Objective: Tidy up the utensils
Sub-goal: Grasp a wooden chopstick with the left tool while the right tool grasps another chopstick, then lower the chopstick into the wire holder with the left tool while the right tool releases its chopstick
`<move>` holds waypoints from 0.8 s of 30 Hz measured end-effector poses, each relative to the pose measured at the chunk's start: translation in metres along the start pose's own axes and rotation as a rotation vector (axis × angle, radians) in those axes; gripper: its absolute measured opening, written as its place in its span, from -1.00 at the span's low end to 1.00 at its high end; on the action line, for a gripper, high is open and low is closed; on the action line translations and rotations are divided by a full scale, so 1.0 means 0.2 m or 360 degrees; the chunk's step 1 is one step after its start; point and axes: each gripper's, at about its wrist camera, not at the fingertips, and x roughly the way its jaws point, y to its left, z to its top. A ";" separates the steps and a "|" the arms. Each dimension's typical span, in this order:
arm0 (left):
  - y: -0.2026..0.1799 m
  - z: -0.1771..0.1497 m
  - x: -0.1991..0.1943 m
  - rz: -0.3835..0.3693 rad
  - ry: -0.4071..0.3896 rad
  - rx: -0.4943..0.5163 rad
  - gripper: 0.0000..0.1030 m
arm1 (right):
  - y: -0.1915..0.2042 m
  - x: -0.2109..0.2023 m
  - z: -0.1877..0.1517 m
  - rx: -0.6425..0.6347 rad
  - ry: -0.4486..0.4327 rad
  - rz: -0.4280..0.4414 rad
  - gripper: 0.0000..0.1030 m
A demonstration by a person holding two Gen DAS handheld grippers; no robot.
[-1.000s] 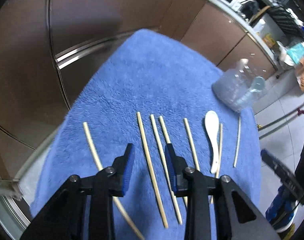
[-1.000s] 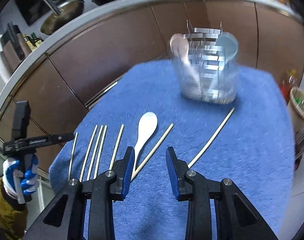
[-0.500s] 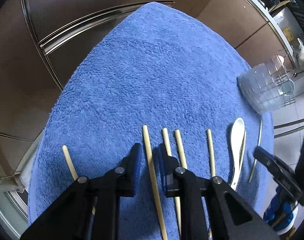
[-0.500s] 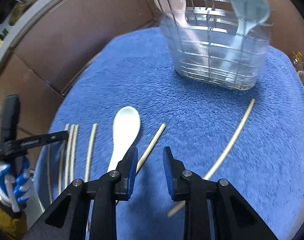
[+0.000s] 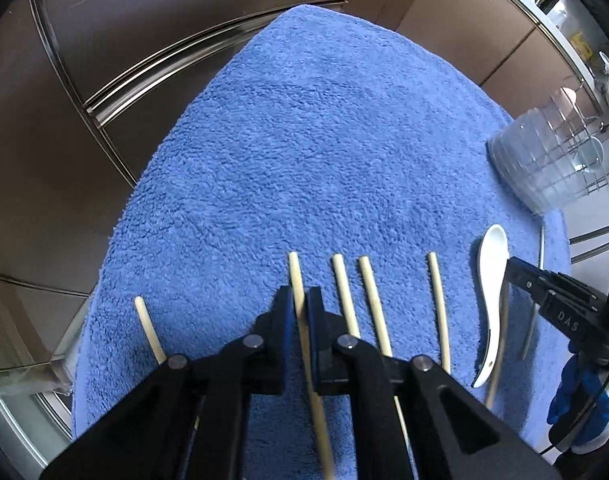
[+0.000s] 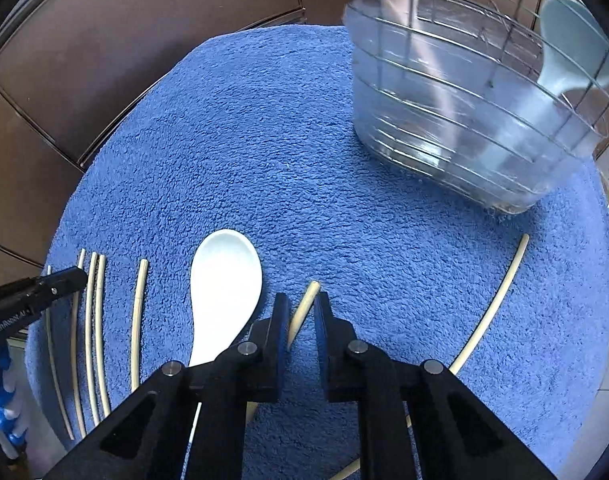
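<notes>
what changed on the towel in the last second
Both claws came down and closed: the left claw on a chopstick, the right claw on another chopstick. The spoon, the other chopsticks and the basket stayed put.

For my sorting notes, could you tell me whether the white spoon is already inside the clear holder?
No, the white spoon lies flat on the blue towel, apart from the clear holder.

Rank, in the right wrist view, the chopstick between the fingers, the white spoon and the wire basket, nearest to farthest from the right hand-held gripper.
1. Chopstick, between the right hand-held gripper fingers.
2. White spoon, just left.
3. Wire basket, far upper right on the towel.
</notes>
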 end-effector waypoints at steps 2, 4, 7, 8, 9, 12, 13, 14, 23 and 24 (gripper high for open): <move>0.02 0.00 -0.01 -0.0006 -0.0008 -0.0019 -0.91 | -0.02 0.00 0.01 0.0041 0.0003 0.0054 -0.87; 0.03 -0.01 -0.03 -0.0042 -0.0034 -0.0045 -0.91 | -0.05 -0.03 0.00 0.0084 -0.0010 0.0132 -0.88; 0.04 -0.05 -0.08 -0.0081 -0.0093 -0.0040 -0.91 | -0.09 -0.12 -0.05 0.0116 -0.0061 0.0240 -0.88; 0.04 -0.06 -0.10 -0.0111 -0.0124 -0.0039 -0.92 | -0.10 -0.16 -0.07 0.0124 -0.0086 0.0283 -0.88; 0.04 -0.08 -0.14 -0.0143 -0.0160 -0.0038 -0.91 | -0.10 -0.20 -0.09 0.0123 -0.0112 0.0327 -0.88; 0.03 -0.14 -0.26 -0.0277 -0.0316 -0.0011 -0.91 | -0.11 -0.36 -0.20 0.0082 -0.0252 0.0449 -0.88; 0.01 -0.17 -0.33 -0.0290 -0.0388 0.0021 -0.91 | -0.13 -0.42 -0.23 0.0070 -0.0295 0.0472 -0.88; 0.00 -0.19 -0.37 -0.0295 -0.0430 0.0045 -0.91 | -0.14 -0.49 -0.28 0.0050 -0.0367 0.0519 -0.88; -0.31 -0.23 -0.75 -0.0471 -0.0818 0.0268 -0.91 | -0.26 -0.95 -0.45 0.0063 -0.0864 0.0513 -0.88; -0.36 -0.22 -0.79 -0.0490 -0.0854 0.0289 -0.91 | -0.28 -1.01 -0.43 0.0066 -0.0935 0.0515 -0.88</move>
